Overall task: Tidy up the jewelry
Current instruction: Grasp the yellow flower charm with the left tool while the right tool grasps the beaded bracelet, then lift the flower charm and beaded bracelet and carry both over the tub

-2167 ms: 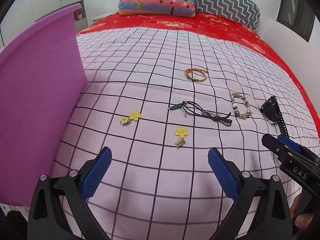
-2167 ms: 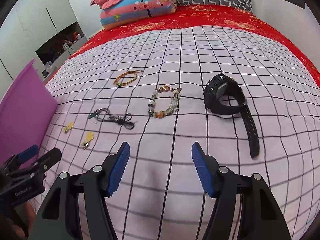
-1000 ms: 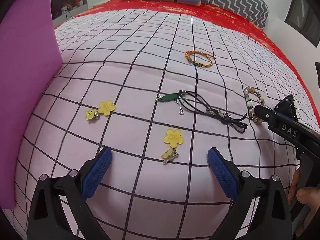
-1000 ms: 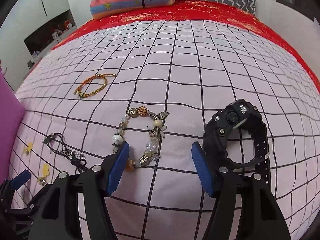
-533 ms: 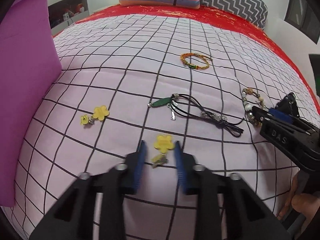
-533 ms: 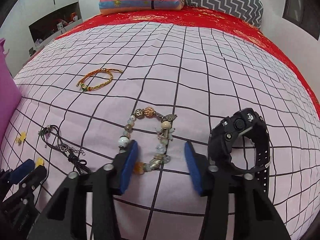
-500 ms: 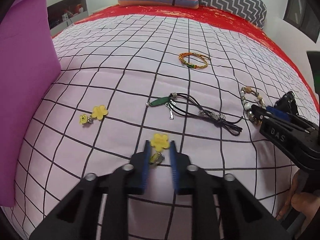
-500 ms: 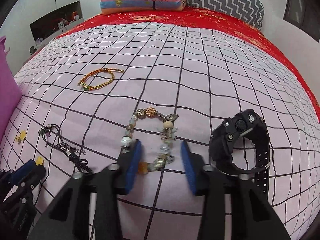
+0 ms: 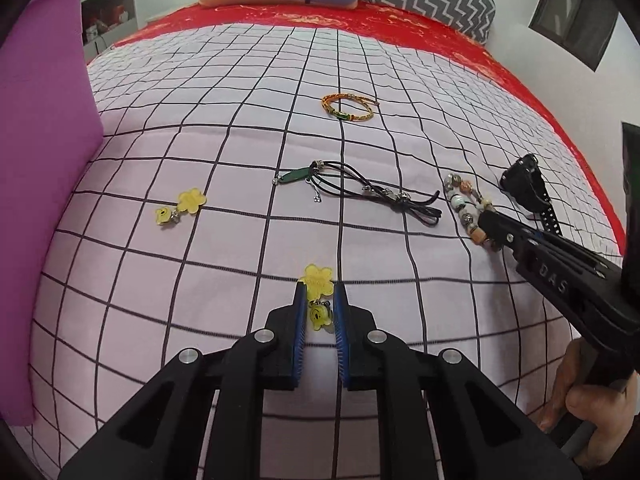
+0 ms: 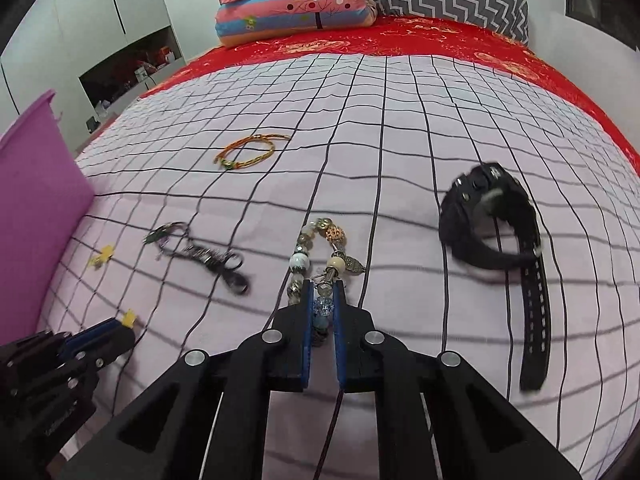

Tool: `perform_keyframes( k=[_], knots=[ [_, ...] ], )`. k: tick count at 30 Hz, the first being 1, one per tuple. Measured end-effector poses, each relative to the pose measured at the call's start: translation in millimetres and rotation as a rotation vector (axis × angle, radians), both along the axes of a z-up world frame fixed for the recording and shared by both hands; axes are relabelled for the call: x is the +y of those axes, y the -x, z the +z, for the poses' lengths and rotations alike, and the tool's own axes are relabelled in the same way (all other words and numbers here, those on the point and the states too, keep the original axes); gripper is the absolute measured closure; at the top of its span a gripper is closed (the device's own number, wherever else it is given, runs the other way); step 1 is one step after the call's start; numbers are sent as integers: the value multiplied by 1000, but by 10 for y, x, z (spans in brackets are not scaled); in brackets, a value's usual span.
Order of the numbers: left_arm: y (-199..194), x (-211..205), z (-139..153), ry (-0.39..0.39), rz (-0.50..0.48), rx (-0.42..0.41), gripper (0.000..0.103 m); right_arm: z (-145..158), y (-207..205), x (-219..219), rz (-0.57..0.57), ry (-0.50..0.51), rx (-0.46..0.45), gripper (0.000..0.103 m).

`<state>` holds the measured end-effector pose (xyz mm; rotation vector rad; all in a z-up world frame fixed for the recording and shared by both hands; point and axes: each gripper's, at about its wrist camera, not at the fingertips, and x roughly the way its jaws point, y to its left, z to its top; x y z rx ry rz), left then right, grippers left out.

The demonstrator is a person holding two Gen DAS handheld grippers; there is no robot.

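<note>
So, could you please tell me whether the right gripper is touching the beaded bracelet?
Touching. In the right wrist view the right gripper has its blue pads closed on the beaded bracelet, with a blue bead pinched between them and no gap visible.

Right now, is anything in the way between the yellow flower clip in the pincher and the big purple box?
Nothing visible blocks it. The left gripper is shut on the yellow flower clip, and only bare checked bedspread lies between it and the purple box. The second yellow flower clip lies farther up, off that path.
</note>
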<state>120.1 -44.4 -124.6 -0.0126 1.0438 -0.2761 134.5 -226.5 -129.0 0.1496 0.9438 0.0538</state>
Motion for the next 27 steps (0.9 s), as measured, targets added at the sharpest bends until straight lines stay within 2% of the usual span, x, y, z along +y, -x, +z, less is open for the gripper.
perform_keyframes(
  k=[10,17,27],
  knots=[
    [285,109,235,2,-51,14,90,203,580,180,7,-58,37,94],
    [446,212,511,4,-66,-23,90,437,854,220,-2,-86,33,94],
    [593,451,1038,38,-60,-82,90,994,1122,459,41,-93,-31,94]
  ],
)
